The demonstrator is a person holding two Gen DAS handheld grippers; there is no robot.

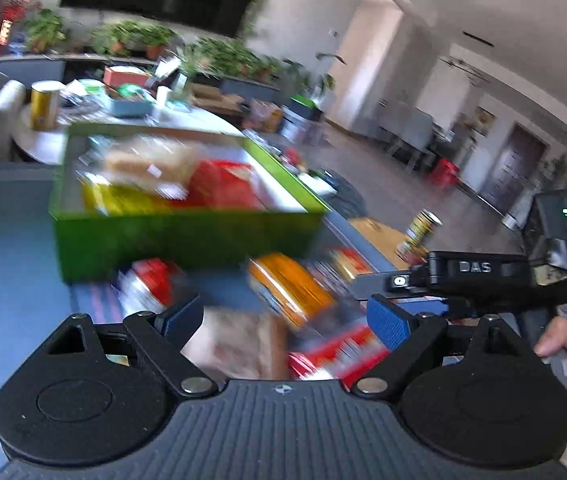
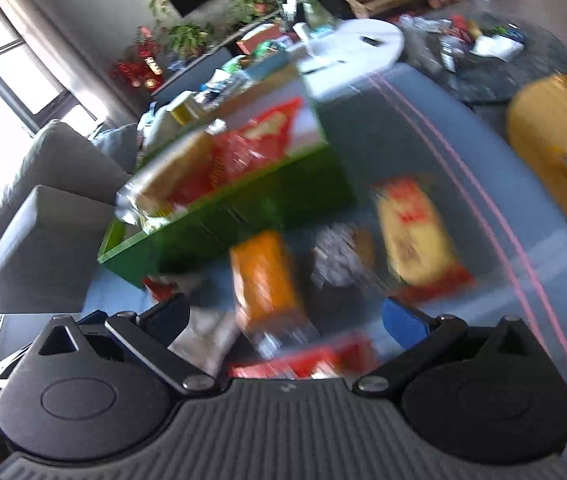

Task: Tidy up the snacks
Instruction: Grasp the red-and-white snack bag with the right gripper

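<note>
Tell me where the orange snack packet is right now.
The orange snack packet lies on the blue surface just in front of the green box. In the right wrist view it is centre frame, left of a yellow packet.

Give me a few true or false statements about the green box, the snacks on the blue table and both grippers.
1. The green box already holds snack packets. True.
2. The left gripper is clamped on a packet. False: its jaws stand open, nothing gripped.
3. An orange packet lies on the blue table outside the box. True.
4. The right gripper is shut. False: its jaws are wide apart.
5. The box is red. False: it is green.
</note>
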